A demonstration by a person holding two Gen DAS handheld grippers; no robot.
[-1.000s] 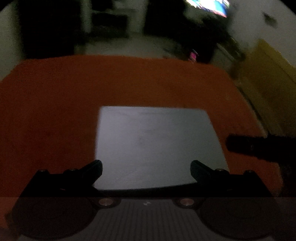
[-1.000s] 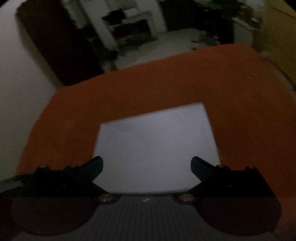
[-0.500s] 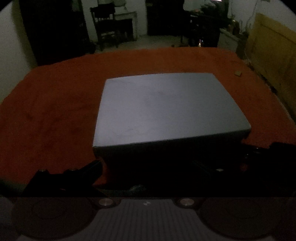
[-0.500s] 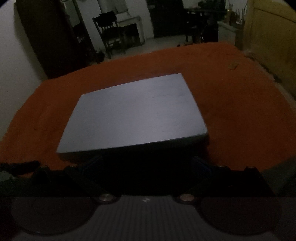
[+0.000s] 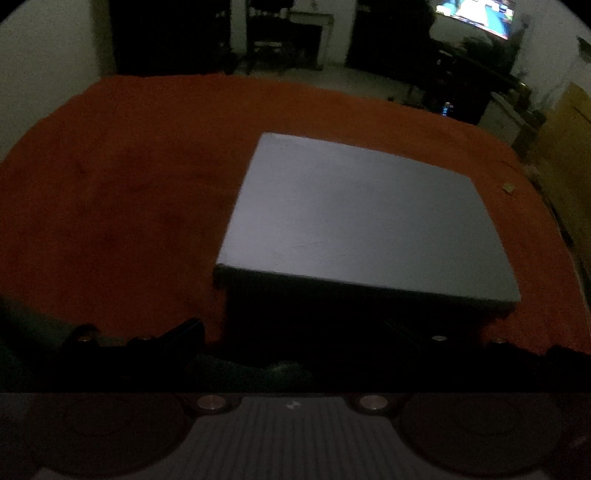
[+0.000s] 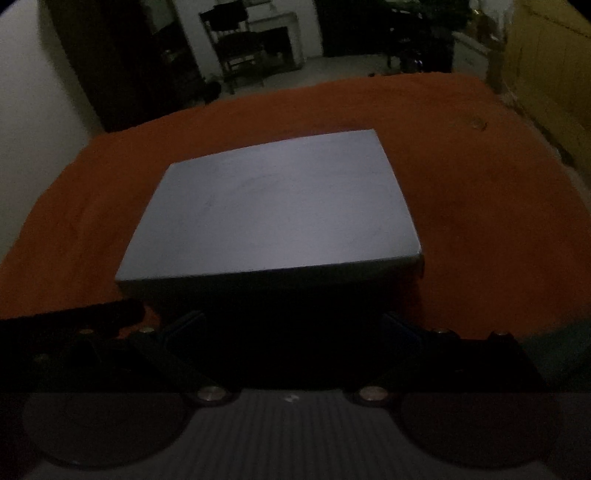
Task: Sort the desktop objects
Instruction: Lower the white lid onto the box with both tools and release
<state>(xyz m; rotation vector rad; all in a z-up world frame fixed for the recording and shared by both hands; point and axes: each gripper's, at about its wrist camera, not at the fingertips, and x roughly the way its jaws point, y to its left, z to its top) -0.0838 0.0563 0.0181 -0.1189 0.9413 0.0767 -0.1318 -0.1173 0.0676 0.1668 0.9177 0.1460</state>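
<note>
A flat grey box [image 5: 362, 218] with a closed lid lies on the orange-red cloth [image 5: 110, 206]. In the left wrist view it sits to the centre right, and my left gripper [image 5: 295, 332] stands open just before its dark near side, toward its left corner. In the right wrist view the same grey box [image 6: 273, 206] fills the middle, with my right gripper [image 6: 291, 325] open in front of its shadowed front face. Neither gripper holds anything. The light is dim, so the box's front and the right-hand fingers are hard to make out.
A small pale scrap [image 5: 509, 188] lies on the cloth near the right edge. A dark bar [image 6: 74, 314], probably the other gripper, reaches in from the left. Beyond the cloth stand a chair [image 6: 236, 48], dark furniture and a lit screen [image 5: 476, 14].
Both grippers dropped from looking down on the lid to a low position at the box's near side. Since then the left one has swung left, so the box now sits further right.
</note>
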